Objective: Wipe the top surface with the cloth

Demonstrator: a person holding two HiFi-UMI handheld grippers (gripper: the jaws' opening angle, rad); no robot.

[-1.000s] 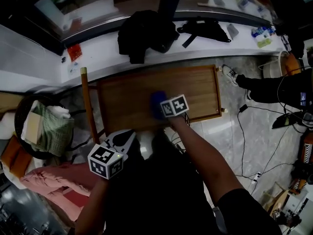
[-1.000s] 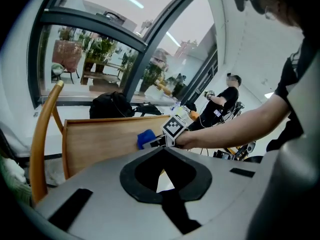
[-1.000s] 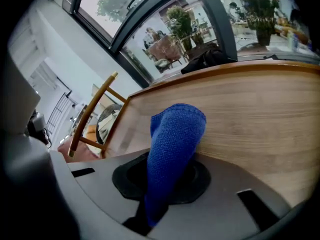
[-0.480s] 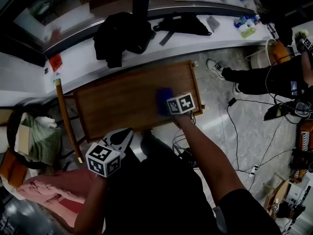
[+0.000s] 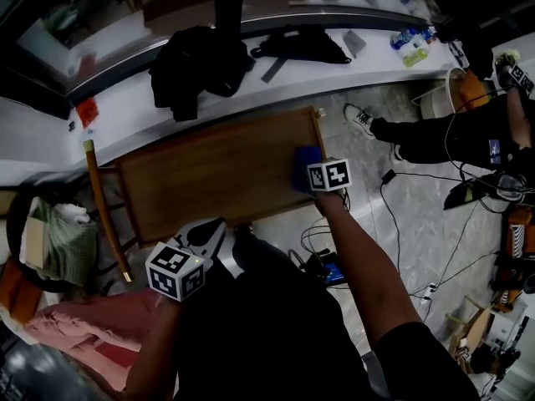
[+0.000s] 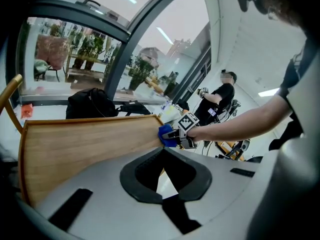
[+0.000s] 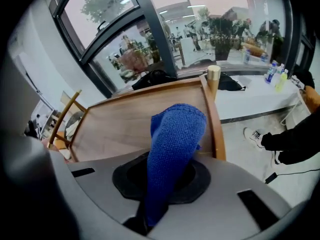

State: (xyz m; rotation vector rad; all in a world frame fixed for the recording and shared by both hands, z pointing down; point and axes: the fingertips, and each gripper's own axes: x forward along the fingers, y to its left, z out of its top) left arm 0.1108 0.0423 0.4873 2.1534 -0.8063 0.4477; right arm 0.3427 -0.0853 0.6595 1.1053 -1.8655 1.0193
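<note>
A blue cloth (image 5: pixel 304 165) lies pressed on the wooden table top (image 5: pixel 209 178) near its right edge, with my right gripper (image 5: pixel 309 172) shut on it. In the right gripper view the cloth (image 7: pixel 175 144) sticks up out of the jaws of my right gripper (image 7: pixel 167 184) over the table (image 7: pixel 125 126), close to its raised right rim. My left gripper (image 5: pixel 213 234) hangs off the table's near edge by the person's body, shut on nothing. From the left gripper view (image 6: pixel 162 171) the cloth (image 6: pixel 166 135) shows at the table's (image 6: pixel 85 144) far corner.
A white ledge (image 5: pixel 125 107) behind the table carries a black jacket (image 5: pixel 201 61), a black bag (image 5: pixel 301 44) and bottles (image 5: pixel 410 44). A person's leg and shoe (image 5: pixel 393 132) and cables (image 5: pixel 410 224) lie right. A wooden chair rail (image 5: pixel 102 207) and basket (image 5: pixel 50 236) stand left.
My right gripper has drawn the blue cloth rightwards over the table top, from its middle to the right edge. The left gripper has stayed where it was.
</note>
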